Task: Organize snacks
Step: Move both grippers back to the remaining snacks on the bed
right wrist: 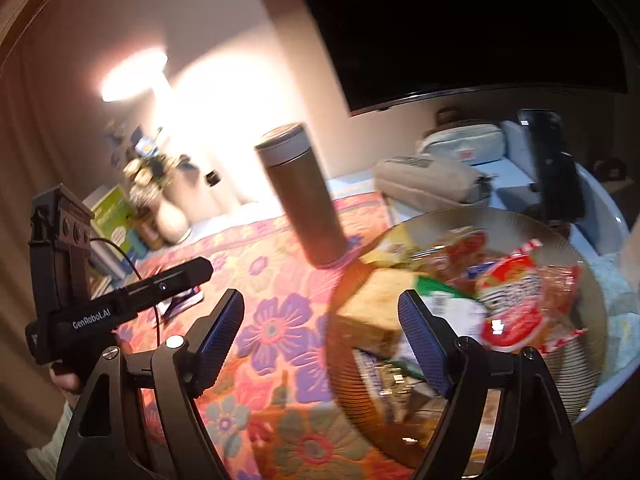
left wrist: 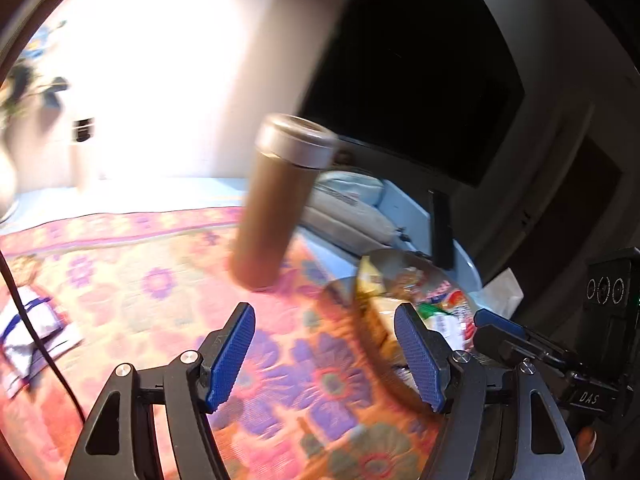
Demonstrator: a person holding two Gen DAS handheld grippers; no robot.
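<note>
Floral cloth (right wrist: 276, 328) in pink, orange and purple covers the counter under both my tools. My left tool (left wrist: 325, 356) hovers above it with its blue-padded fingers (left wrist: 230, 356) spread wide apart and nothing between them. My right tool (right wrist: 322, 340) hangs the same way, fingers (right wrist: 422, 344) parted and empty, its right finger over the near edge of the ribbed bowl (right wrist: 520, 224).

That bowl sits on the cloth to my right and holds the snacks: a red and white packet (right wrist: 514, 304) on the right side, a tan block-shaped packet (right wrist: 380, 304) on the left, a yellow one (right wrist: 394, 246) behind it, and a green and white packet (right wrist: 452, 304) between. Everything there is motion-blurred, so labels are unreadable.

Just left of the bowl stands a brown flask (right wrist: 308, 208) with a grey lid, upright on the cloth. Behind the bowl lie two beige pouches (right wrist: 432, 182), under a dark screen (right wrist: 460, 24). A flat packet (left wrist: 32, 332) lies far left on the cloth, well apart from the bowl.
</note>
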